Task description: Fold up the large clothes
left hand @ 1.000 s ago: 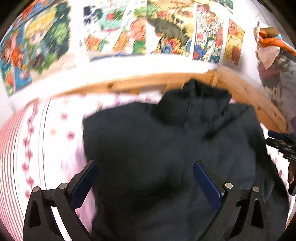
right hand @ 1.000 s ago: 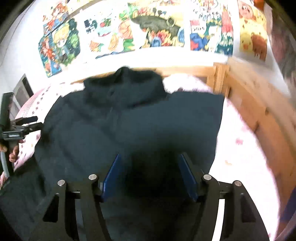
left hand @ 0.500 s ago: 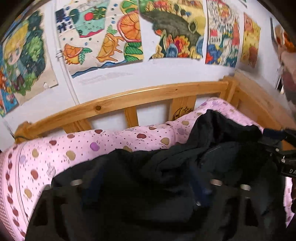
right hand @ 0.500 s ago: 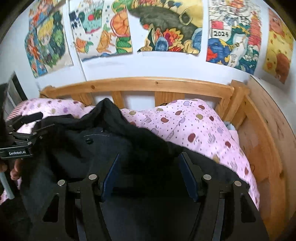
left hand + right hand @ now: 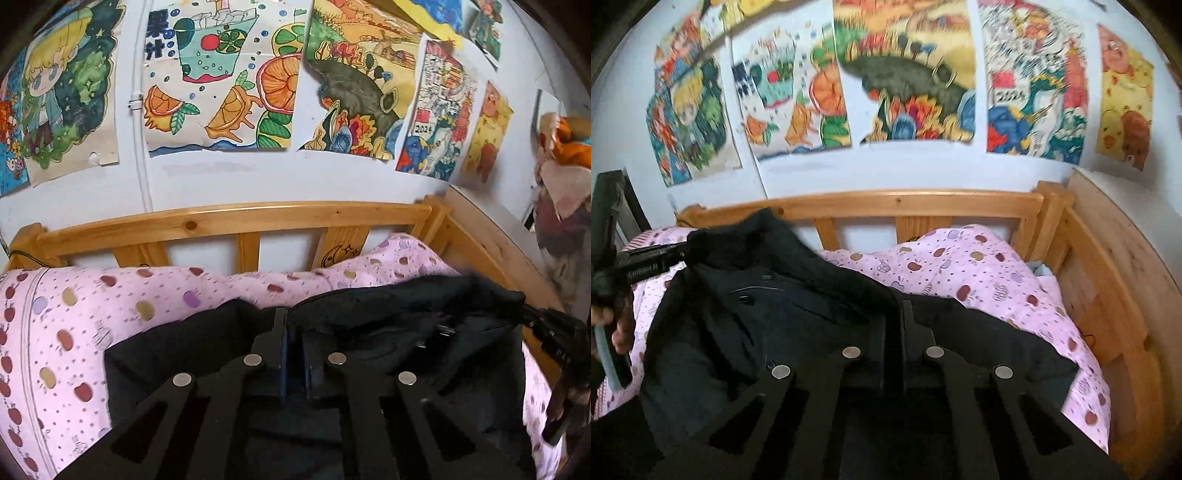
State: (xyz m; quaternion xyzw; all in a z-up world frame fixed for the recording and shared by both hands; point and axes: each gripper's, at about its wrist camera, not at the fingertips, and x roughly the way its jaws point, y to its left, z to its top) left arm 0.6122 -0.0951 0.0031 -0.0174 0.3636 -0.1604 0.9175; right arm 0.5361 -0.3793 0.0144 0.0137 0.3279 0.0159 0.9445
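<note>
Left wrist view: left gripper (image 5: 293, 332) fingers nearly together, pinching a fold of the black jacket (image 5: 369, 332). Jacket lies bunched on the pink spotted bedding (image 5: 74, 332), near the wooden headboard (image 5: 229, 218). Right wrist view: right gripper (image 5: 899, 321) fingers likewise narrow, clamped on jacket fabric near its other side. Garment's collar end is raised at left, beside the other gripper. Drawings (image 5: 905, 74) pinned on the wall above.
</note>
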